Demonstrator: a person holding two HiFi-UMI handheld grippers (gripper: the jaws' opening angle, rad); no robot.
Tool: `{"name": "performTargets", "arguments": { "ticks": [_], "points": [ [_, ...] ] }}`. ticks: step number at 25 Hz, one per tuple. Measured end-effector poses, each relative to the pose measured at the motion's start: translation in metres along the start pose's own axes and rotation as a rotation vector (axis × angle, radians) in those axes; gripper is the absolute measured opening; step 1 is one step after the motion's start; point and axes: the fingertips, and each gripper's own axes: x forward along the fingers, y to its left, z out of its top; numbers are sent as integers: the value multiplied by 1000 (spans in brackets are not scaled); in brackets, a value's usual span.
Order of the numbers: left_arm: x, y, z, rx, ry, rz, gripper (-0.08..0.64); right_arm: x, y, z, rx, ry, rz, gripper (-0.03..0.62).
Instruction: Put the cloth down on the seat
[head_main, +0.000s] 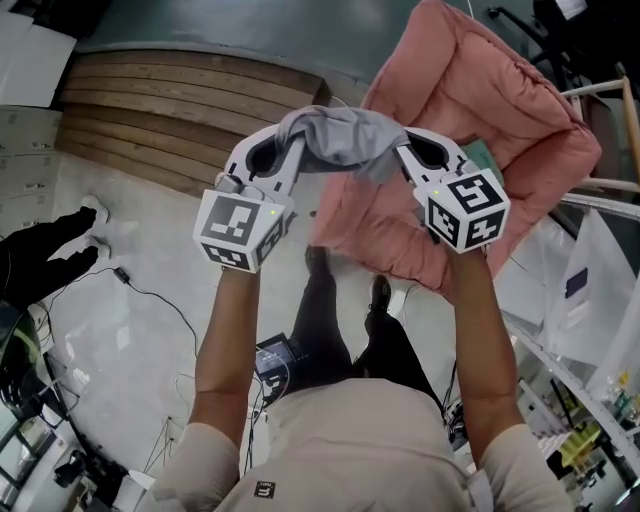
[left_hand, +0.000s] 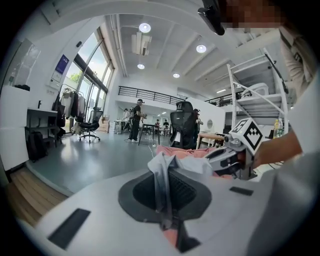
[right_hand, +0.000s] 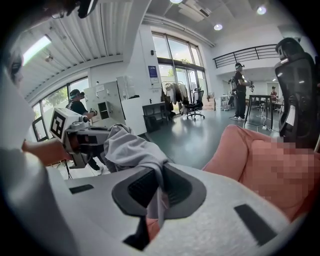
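We hold a pair of tongs in each hand, both raised in front of us. At the far left a wooden step (head_main: 180, 110) borders the pale floor (head_main: 150, 220).

The left tongs (head_main: 293, 152) are closed tight on one end of the grey cloth (head_main: 340, 135). In the left gripper view the fabric runs down between the two dark pads and is pinched where they meet, with no gap showing. From there the cloth stretches in a bunched band across to the right tongs (head_main: 403, 152), carried in the air by the two grips alone.

The right tongs are likewise closed on the cloth's other end. The right gripper view shows a fold drawn down between the pads and clamped there. The two pairs of tongs stand side by side, near each other but apart, with their tips angled inward and their marker cubes toward us.

Under and to the right of the cloth lies the pink padded seat (head_main: 480, 110). In the head view the cloth hangs over the seat's left edge, and whether it brushes the padding we cannot tell. Our shoes (head_main: 378, 292) stand on the floor just beside the seat's near edge. In the left gripper view a black office chair (left_hand: 181, 127) stands beyond the seat.
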Motion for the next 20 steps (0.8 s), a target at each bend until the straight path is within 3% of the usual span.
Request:
{"name": "performTargets", "arguments": {
  "ticks": [20],
  "points": [
    [79,9,-138,-42,187,-59,17,64,-54,-132,86,111,-19,15]
  ]
}}
